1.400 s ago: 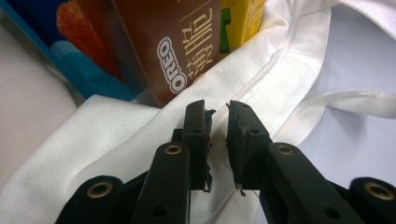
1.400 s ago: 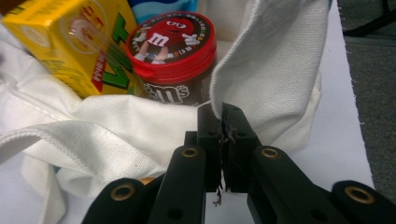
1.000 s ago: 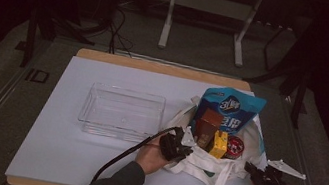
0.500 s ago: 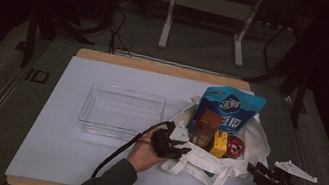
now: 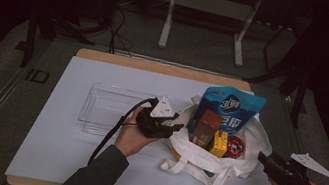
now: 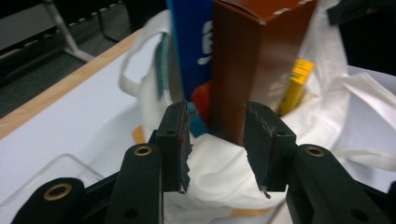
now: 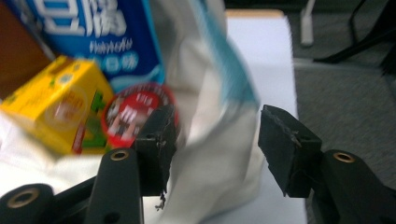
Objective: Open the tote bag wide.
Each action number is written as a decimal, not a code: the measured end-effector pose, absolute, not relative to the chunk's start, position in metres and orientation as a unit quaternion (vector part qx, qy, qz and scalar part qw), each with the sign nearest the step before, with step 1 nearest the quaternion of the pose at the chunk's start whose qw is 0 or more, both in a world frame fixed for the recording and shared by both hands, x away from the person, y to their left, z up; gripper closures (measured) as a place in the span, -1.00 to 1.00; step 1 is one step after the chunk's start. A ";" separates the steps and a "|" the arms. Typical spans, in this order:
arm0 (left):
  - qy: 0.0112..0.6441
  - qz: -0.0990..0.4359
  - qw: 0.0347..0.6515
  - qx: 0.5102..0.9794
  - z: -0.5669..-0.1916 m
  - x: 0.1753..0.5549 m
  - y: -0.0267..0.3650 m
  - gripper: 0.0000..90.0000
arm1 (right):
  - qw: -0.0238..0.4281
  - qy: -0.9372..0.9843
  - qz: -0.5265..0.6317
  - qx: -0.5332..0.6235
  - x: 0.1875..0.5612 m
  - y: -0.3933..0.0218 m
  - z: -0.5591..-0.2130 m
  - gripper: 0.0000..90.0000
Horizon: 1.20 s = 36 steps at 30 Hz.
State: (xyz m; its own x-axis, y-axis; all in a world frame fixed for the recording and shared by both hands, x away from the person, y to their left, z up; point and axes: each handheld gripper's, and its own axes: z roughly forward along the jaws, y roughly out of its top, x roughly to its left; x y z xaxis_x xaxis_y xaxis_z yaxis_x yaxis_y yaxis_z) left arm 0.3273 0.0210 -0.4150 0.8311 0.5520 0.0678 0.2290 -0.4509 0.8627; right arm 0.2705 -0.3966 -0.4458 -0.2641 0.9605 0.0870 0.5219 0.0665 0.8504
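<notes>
High view: white tote bag w/ groceries sits on desk, right of centre. Left tool at bag's left edge, right tool at its right; both have just been opening, released, nothing gripped btwn jaws.

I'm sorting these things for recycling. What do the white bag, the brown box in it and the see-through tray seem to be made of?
The white tote bag looks like soft matte woven cloth: it slumps and creases. The tall brown box seems smooth, slightly glossy cardboard, with sharp folded edges. The clear rectangular tray looks like rigid transparent plastic, though glass cannot be ruled out.
</notes>
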 end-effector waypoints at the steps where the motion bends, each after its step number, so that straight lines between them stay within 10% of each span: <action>1: 0.236 0.174 0.465 0.835 -0.415 0.329 0.020 0.34 | 0.272 0.676 0.414 0.545 0.273 -0.397 -0.442 0.06; 19: 0.262 0.180 0.441 0.839 -0.419 0.370 -0.010 0.61 | 0.307 0.689 0.416 0.508 0.314 -0.380 -0.417 0.44; 25: 0.280 0.199 0.413 0.843 -0.426 0.382 -0.017 0.90 | 0.309 0.702 0.396 0.506 0.327 -0.374 -0.420 0.91; 36: 0.281 0.200 0.372 0.862 -0.448 0.394 -0.028 0.93 | 0.281 0.704 0.381 0.529 0.341 -0.378 -0.452 0.95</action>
